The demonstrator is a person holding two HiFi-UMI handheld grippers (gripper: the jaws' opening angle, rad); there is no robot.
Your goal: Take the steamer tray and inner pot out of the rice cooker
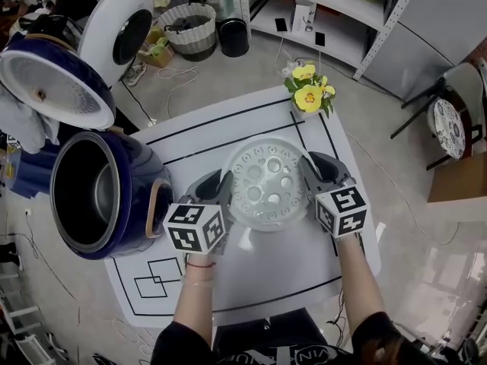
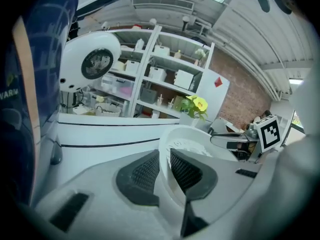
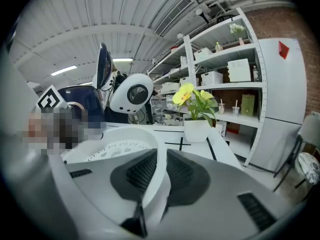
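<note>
**Step in hand: setting down the steamer tray; inner pot not yet removed**

1. Rice cooker [image 1: 125,204]. It stands at the left edge of the worktop [image 1: 251,280] with its lid [image 1: 53,82] raised. The inner pot [image 1: 91,192] sits inside the body. The steamer tray is already out, so the first half of the task is nearly complete.

2. Left tool [image 1: 219,190]. Its jaws pinch the left rim of the steamer tray [image 1: 266,181]. The left gripper view shows the white rim running between the two ribbed pads, with both pads against it.

3. Steamer tray. It is a round, pale tray with holes in its floor. The two tools carry it level over the middle of the worktop, just right of the rice cooker and clear of it. Whether its base already touches the worktop cannot be determined.

4. Right tool [image 1: 318,172]. Its jaws pinch the opposite rim in the same manner. The right gripper view shows the rim seated between the pads.

5. Potted flower [image 1: 308,91]. It stands at the far edge of the worktop, beyond the tray and apart from it.

Next move, as judged: rest the tray flat on the worktop, then spread both tools together so that neither side drags it. Afterwards bring both tools left to the rice cooker and grip the inner pot by its rim. The rim lies low inside the body, so the jaws need a steep approach from above.
</note>
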